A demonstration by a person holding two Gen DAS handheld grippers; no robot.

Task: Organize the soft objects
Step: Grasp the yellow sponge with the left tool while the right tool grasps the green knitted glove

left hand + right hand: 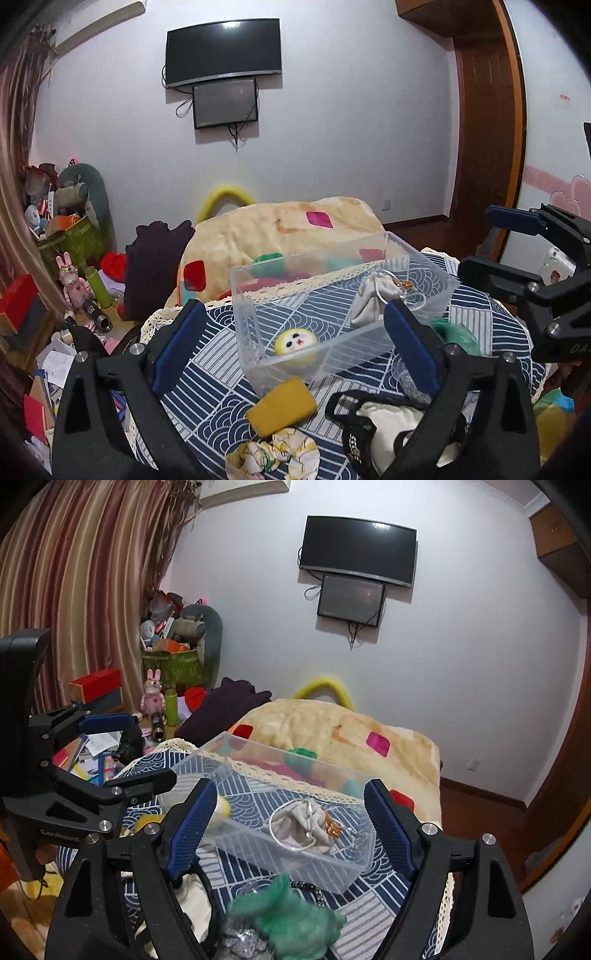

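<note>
A clear plastic bin (255,317) (325,871) stands on a blue patterned cloth (214,391). It holds a yellow-and-white plush ball (295,343) and a grey drawstring pouch (373,299) (299,827). In front of the bin lie a mustard-yellow sponge (282,408), a floral scrunchie (273,456), a cream pouch with black straps (384,424) and a green fluffy cloth (291,919) (454,334). My left gripper (291,347) is open and empty above these. My right gripper (291,830) is open and empty over the bin's near edge, and shows at the right of the left wrist view (524,251).
A beige blanket (280,229) with coloured patches lies behind the bin. Clutter, toys and boxes (173,657) cover the floor at left by the striped curtain (74,583). Two screens (221,51) hang on the wall. A wooden door (487,129) is at right.
</note>
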